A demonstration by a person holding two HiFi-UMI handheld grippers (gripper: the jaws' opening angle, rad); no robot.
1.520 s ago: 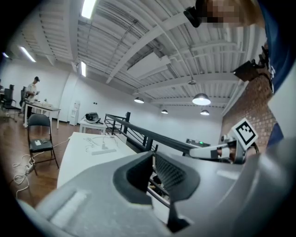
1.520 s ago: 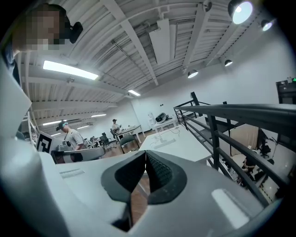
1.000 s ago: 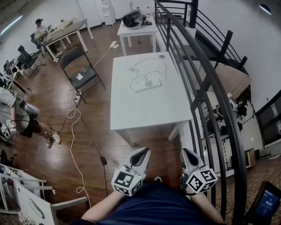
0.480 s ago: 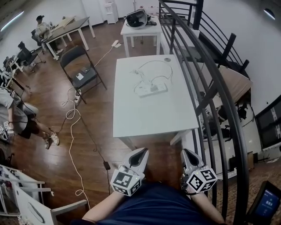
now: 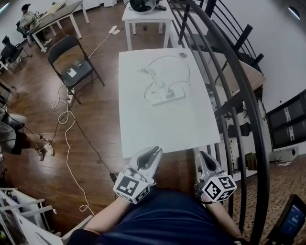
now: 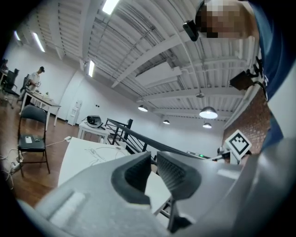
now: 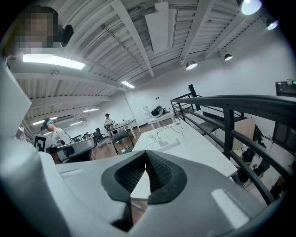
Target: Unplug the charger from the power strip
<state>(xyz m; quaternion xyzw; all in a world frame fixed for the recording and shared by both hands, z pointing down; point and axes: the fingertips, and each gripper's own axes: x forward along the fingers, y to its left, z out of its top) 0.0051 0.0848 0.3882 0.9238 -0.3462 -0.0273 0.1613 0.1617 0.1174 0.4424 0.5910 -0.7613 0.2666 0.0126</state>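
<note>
A white power strip [image 5: 166, 94] lies on the far half of the white table [image 5: 162, 127]. A white charger [image 5: 160, 86] is plugged into it, and its thin cable [image 5: 165, 61] loops toward the table's far end. Both grippers are held side by side just short of the table's near edge, well away from the strip. My left gripper [image 5: 152, 152] has a narrow gap between its jaws, which are opening with nothing between them [image 6: 153, 158]. The jaw tips of my right gripper [image 5: 202, 157] touch and hold nothing [image 7: 146, 153]. The strip [image 7: 163, 144] shows far ahead in the right gripper view.
A black metal railing [image 5: 229, 95] runs along the table's right side. A black folding chair [image 5: 71, 67] stands to the left, with cords [image 5: 67, 124] trailing over the wooden floor. A second white table [image 5: 146, 12] stands beyond. People sit at desks at far left.
The table has come nearer and larger in the head view. Both grippers now sit close to its near edge instead of well short of it.
</note>
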